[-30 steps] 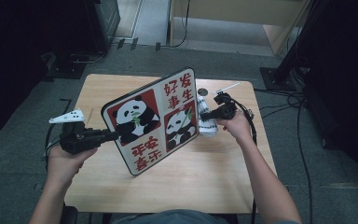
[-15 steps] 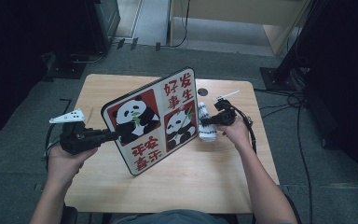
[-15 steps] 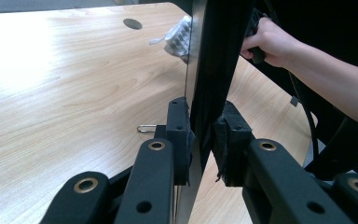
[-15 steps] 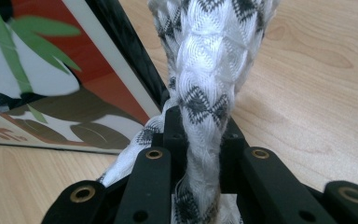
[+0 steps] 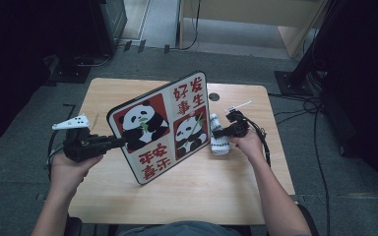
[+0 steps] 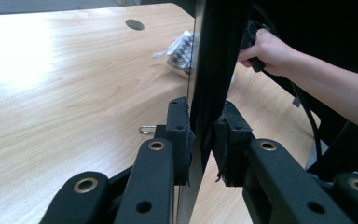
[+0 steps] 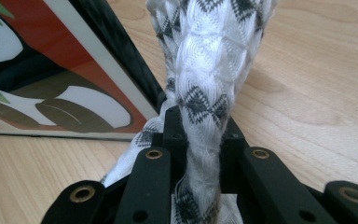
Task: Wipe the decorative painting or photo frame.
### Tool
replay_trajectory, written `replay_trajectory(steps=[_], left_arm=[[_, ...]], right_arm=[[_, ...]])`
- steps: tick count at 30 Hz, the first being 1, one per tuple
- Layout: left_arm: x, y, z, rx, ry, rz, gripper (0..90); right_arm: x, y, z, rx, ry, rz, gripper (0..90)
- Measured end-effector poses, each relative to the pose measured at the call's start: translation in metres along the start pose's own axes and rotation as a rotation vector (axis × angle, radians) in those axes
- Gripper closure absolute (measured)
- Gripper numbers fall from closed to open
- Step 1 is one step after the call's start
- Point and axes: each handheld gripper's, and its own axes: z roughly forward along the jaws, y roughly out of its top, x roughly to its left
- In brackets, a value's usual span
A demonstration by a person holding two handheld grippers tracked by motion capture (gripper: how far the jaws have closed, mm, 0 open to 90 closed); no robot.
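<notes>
Above the wooden tabletop (image 5: 256, 177), a framed panda picture (image 5: 165, 125) is held tilted by the left gripper (image 5: 119, 142), with 1 corner resting low near the front of the tabletop. Seen from the left gripper view, the jaws of that gripper are pressed onto the dark edge of the picture (image 6: 209, 70), 1 pad on each face. The right gripper (image 5: 215, 132) is closed on a white cloth (image 5: 219, 137) with a black diamond pattern; in the right gripper view the cloth (image 7: 209, 70) is seen bunched between the jaws and rising out in front of them.

Both things are already gripped, so the picking up can be judged as done. The work in hand is taken to be a wiping of the picture with the cloth, and no wiping is shown yet: the cloth lies at the right edge of the picture, down by the tabletop, just beside the frame, and contact with the printed face cannot be made out. What is left, by this reading, is for the cloth to be brought onto the face and drawn across it.

The picture stands between the 2 grippers, and the cloth hangs off the tip of the right gripper toward the frame (image 7: 121, 70).
</notes>
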Motion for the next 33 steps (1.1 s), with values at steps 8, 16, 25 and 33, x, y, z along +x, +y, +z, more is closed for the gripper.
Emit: replay_trajectory(steps=[8, 16, 25, 33], left_arm=[[0.000, 0.000, 0.000, 0.000, -0.001, 0.000, 78.0], [0.001, 0.001, 0.000, 0.005, -0.005, -0.001, 77.9], [0.002, 0.001, 0.000, 0.005, -0.008, -0.001, 78.0], [0.003, 0.002, 0.000, 0.005, -0.012, 0.000, 77.9]], right_arm=[[-0.005, 0.005, -0.027, -0.053, -0.095, 0.004, 79.8], [-0.020, 0.003, -0.049, -0.098, -0.174, 0.025, 79.7], [-0.044, 0.005, -0.062, -0.130, -0.240, 0.064, 79.6], [-0.064, 0.001, -0.046, -0.112, -0.314, 0.113, 79.5]])
